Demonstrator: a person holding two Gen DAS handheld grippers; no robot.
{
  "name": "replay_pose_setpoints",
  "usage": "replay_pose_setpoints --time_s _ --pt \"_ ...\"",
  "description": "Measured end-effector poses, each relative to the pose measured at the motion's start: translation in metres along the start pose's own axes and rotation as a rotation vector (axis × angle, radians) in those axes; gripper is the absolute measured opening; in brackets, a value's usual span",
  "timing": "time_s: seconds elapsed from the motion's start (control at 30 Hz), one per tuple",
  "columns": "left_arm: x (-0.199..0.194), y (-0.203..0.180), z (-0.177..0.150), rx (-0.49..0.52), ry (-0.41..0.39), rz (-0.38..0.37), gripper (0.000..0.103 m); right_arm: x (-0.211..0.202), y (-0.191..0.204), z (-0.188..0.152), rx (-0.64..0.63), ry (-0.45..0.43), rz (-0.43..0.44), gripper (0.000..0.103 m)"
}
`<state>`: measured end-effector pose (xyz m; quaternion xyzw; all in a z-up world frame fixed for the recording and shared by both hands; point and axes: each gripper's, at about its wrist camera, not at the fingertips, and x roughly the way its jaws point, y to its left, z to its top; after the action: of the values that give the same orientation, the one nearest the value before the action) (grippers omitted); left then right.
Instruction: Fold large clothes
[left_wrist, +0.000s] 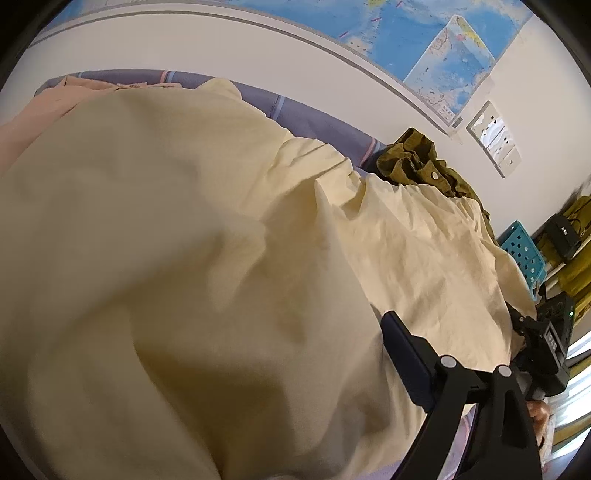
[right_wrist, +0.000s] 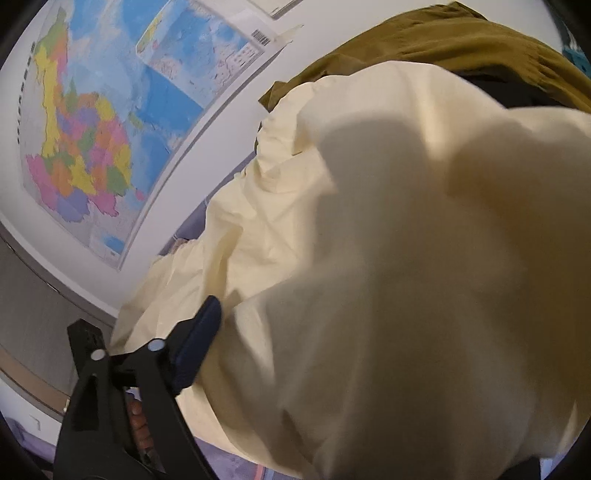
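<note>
Cream garment (left_wrist: 192, 266): a large pale yellow-cream cloth, rumpled, filling most of both views; it lies spread over a bed with a purple-blue cover (left_wrist: 306, 118).
Left gripper (left_wrist: 417, 369): lower right of the left wrist view; only one dark padded finger (left_wrist: 404, 362) shows, lying on or just over the cream cloth. The other finger is hidden, so I cannot tell from the view how the jaws stand or whether cloth is pinched.
Right gripper (right_wrist: 177, 354): lower left of the right wrist view; one dark blue padded finger (right_wrist: 197, 343) rests against the cloth's edge, the other is out of sight. Its grip cannot be told.
Hand (right_wrist: 138, 424): fingers visible behind the right gripper's black frame.
Olive garment (left_wrist: 417, 158): a crumpled olive-green piece at the cream cloth's far edge, right of centre; upper right in the right wrist view.
Pink garment (left_wrist: 62, 99): upper left, beyond the cream cloth.
Wall map (right_wrist: 85, 122): colourful, on the white wall, upper left of the right wrist view.
Blue perforated basket (left_wrist: 524, 251): right edge of the left wrist view.
</note>
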<state>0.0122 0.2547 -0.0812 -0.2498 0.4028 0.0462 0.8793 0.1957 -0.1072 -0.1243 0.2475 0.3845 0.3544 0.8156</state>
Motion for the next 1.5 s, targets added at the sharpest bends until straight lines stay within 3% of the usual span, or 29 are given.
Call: replay_pose_setpoints --time_s 0.1,0.17,0.27,0.3,0.33,0.47,0.53,0.63,0.77,0.93,1.1,1.17,1.27,1.33,1.4,1.43,1.5 --pt "0.000 0.000 0.000 0.003 0.006 0.011 0.086 0.004 0.003 0.000 -0.014 -0.007 -0.021 0.087" --pt "0.000 -0.001 0.000 0.006 0.013 0.027 0.083 0.005 0.002 0.000 -0.008 -0.011 -0.032 0.080" --pt "-0.001 -0.001 0.000 -0.003 0.015 0.025 0.078 0.003 -0.005 0.000 0.019 -0.007 -0.029 0.053" --pt "-0.002 -0.001 -0.001 -0.006 0.018 0.020 0.076 0.003 -0.011 0.000 0.040 0.000 -0.018 0.040" --pt "-0.002 -0.002 0.000 -0.007 0.021 0.015 0.073 0.002 -0.014 0.000 0.055 0.003 -0.006 0.034" --pt "-0.004 -0.001 0.001 -0.002 0.025 0.011 0.061 0.001 -0.018 -0.001 0.063 0.025 0.042 0.033" --pt "-0.004 0.002 0.003 -0.005 0.028 0.001 0.057 0.002 -0.019 0.000 0.069 0.040 0.063 0.039" --pt "0.000 0.005 0.004 -0.021 0.036 -0.018 0.058 0.003 -0.016 0.003 0.076 0.039 0.087 0.052" --pt "0.000 0.004 0.004 -0.027 0.032 -0.021 0.061 0.007 -0.007 0.002 0.033 0.034 0.041 0.055" --pt "-0.002 0.000 0.001 -0.004 0.025 0.000 0.055 0.006 -0.013 0.001 0.055 0.038 0.052 0.027" --pt "-0.017 -0.003 0.002 0.011 0.022 -0.016 0.037 -0.015 -0.006 -0.001 0.065 0.025 0.132 0.016" --pt "-0.029 -0.002 -0.001 0.016 0.021 -0.054 0.032 -0.027 -0.001 -0.004 0.059 0.025 0.164 0.016" --pt "-0.046 0.003 -0.010 0.016 0.031 -0.147 0.035 -0.049 0.006 -0.014 0.053 0.028 0.200 0.016" --pt "-0.046 0.009 -0.016 0.023 0.058 -0.165 0.044 -0.050 0.001 -0.021 0.067 0.067 0.178 0.032" --pt "-0.034 0.018 -0.019 0.005 0.103 -0.152 0.053 -0.041 -0.007 -0.029 0.084 0.110 0.157 0.040" --pt "-0.028 0.022 -0.018 -0.011 0.119 -0.149 0.060 -0.038 -0.009 -0.030 0.092 0.115 0.144 0.051" --pt "-0.026 0.024 -0.017 -0.020 0.104 -0.170 0.066 -0.033 -0.009 -0.031 0.099 0.106 0.132 0.059"
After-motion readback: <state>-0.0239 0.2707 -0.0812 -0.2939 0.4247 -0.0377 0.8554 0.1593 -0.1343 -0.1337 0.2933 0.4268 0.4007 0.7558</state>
